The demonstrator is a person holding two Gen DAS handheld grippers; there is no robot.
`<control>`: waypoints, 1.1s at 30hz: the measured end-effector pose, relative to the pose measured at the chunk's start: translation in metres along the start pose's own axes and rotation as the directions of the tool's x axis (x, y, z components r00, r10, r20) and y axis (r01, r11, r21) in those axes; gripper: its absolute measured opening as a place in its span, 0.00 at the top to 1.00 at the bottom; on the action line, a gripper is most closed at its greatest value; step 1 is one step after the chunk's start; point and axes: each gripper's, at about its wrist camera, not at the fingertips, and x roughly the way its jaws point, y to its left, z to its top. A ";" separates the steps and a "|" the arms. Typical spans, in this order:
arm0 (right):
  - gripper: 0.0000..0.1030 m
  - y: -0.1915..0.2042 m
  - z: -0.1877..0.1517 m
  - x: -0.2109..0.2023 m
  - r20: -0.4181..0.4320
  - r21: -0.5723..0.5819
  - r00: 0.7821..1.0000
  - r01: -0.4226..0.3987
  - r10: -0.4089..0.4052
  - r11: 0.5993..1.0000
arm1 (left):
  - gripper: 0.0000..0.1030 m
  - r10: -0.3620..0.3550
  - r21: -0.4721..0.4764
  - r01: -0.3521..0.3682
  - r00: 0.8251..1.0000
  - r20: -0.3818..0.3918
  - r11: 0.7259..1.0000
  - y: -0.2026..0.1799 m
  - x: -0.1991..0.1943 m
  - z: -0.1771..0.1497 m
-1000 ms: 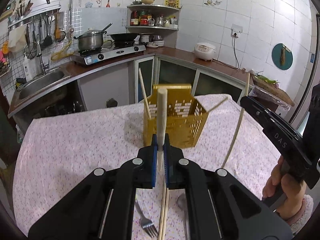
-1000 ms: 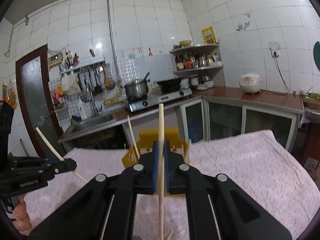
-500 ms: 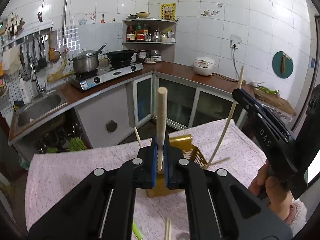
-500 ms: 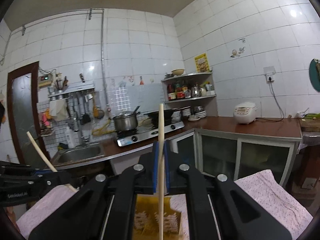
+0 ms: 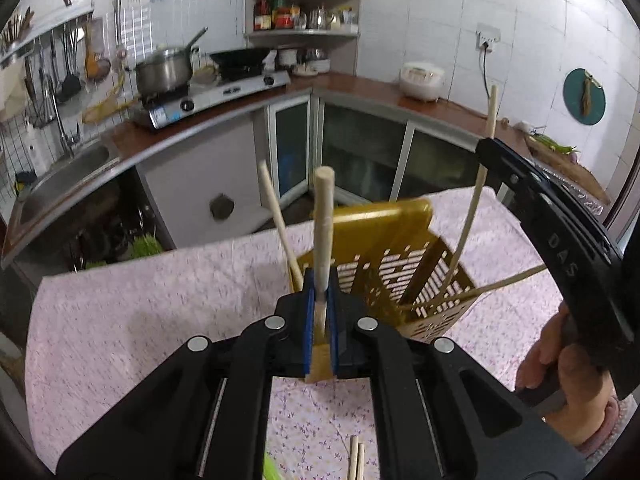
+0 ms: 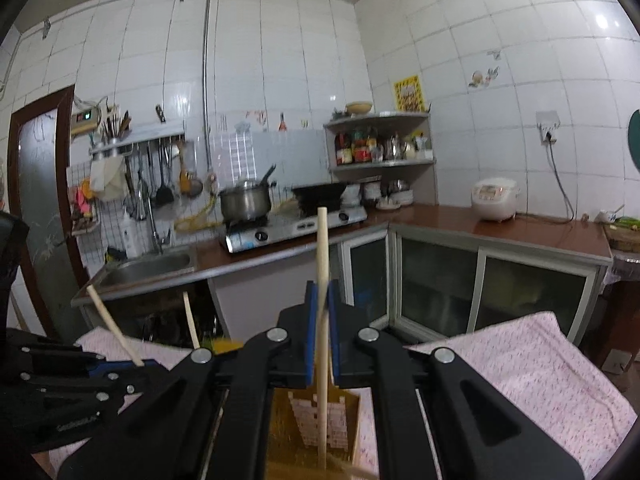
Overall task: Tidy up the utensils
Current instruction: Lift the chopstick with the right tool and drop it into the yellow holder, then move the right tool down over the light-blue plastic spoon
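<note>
- The left gripper [image 5: 320, 312], at the centre of the left wrist view, is clamped on an upright wooden chopstick [image 5: 323, 232] just above the yellow slotted utensil basket [image 5: 404, 276] on the floral tablecloth [image 5: 120, 320].
- The right gripper [image 6: 320, 344] pinches a second chopstick [image 6: 322, 280] over the same basket.
- Light, stiff and smooth, each stick looks prone to pivoting; a mid-shaft hold seems best.

White tiled walls [image 6: 280, 60] enclose a corner kitchen. A brown worktop [image 5: 360, 88] runs above glass-fronted cabinets [image 6: 436, 284], carrying a stove [image 5: 216, 96], pot [image 6: 245, 200], sink [image 6: 152, 266] and rice cooker [image 6: 494, 199]. A corner shelf [image 6: 380, 140] holds jars.
</note>
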 end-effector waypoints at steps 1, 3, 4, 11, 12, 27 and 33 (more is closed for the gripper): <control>0.94 -0.001 -0.004 0.002 -0.015 0.002 1.000 -0.005 0.005 1.000 | 0.96 -0.002 -0.003 0.002 1.000 -0.011 1.000 0.001 0.004 -0.002; 0.94 -0.003 -0.014 0.007 -0.051 -0.002 0.999 -0.008 0.008 1.000 | 0.96 0.002 -0.006 -0.002 1.000 -0.024 1.000 0.001 0.010 -0.007; 0.94 -0.003 -0.017 0.008 -0.059 -0.010 0.998 -0.004 0.003 1.000 | 0.96 0.008 -0.006 -0.009 1.000 -0.026 1.000 0.000 0.011 -0.009; 0.73 -0.004 -0.013 0.002 -0.113 -0.015 0.994 -0.003 0.001 1.000 | 0.57 0.022 -0.052 -0.022 1.000 -0.013 0.998 0.010 0.000 -0.021; 0.63 -0.006 -0.009 -0.004 -0.107 -0.002 0.994 -0.008 0.008 1.000 | 0.47 0.025 -0.055 -0.024 1.000 0.006 0.998 0.011 -0.008 -0.022; 0.32 -0.022 -0.039 -0.098 -0.312 -0.032 0.937 0.152 -0.154 0.988 | 0.05 0.110 -0.190 -0.102 0.993 0.033 0.977 0.051 -0.092 -0.088; 0.32 -0.051 -0.094 -0.107 -0.470 0.034 0.866 0.213 -0.172 0.977 | 0.05 0.107 -0.211 -0.118 0.992 -0.061 0.970 0.059 -0.074 -0.131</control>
